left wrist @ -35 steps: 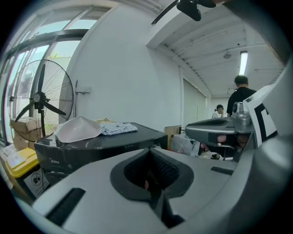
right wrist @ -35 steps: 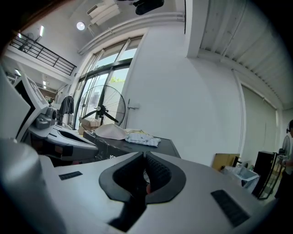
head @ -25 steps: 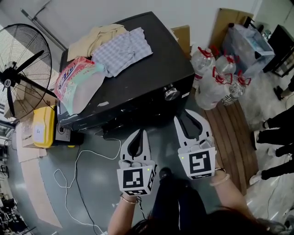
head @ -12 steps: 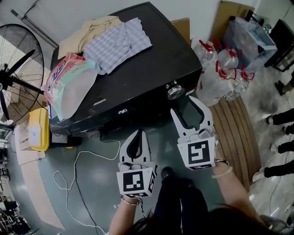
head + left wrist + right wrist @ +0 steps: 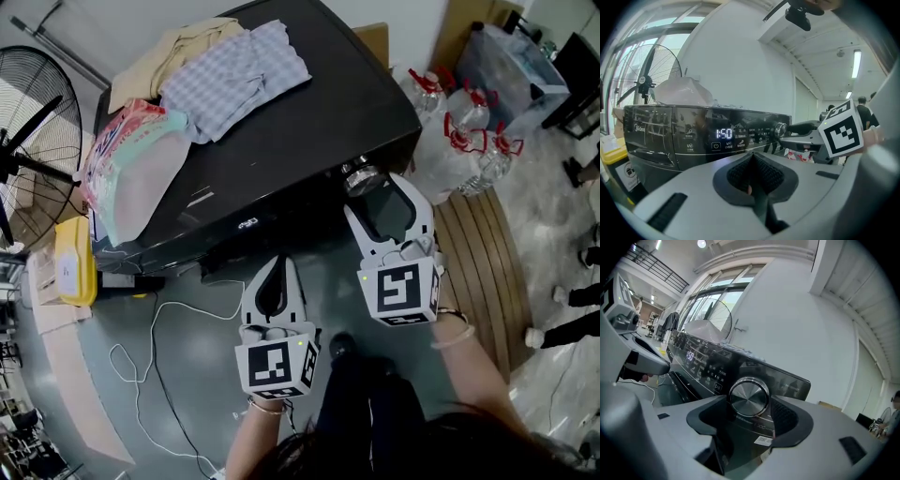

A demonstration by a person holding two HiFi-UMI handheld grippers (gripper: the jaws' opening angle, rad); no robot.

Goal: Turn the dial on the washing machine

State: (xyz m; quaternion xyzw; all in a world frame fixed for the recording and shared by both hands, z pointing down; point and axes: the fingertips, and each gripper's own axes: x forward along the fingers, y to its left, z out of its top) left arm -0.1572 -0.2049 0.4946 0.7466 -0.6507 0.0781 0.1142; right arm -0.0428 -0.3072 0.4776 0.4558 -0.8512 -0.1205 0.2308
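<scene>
The right claw (image 5: 382,199) has just been opening and now stands wide, lined up on the silver dial (image 5: 749,397) at the right end of the control panel of the black washing machine (image 5: 309,112). In the right gripper view the dial sits framed in the gap between the two jaws, with clear space on either side and neither pad pressing on it. From the head view the claw's tips are right at the dial. The left claw (image 5: 275,267) hangs lower and to the left, just off the machine's front, its jaws closed together on nothing. On the panel the lit display (image 5: 723,133) reads 1:50. Up on the machine's top lie a checked shirt (image 5: 234,80) and a pink-and-teal bag (image 5: 141,164), and clear water bottles (image 5: 459,141) stand on the floor to its right.
</scene>
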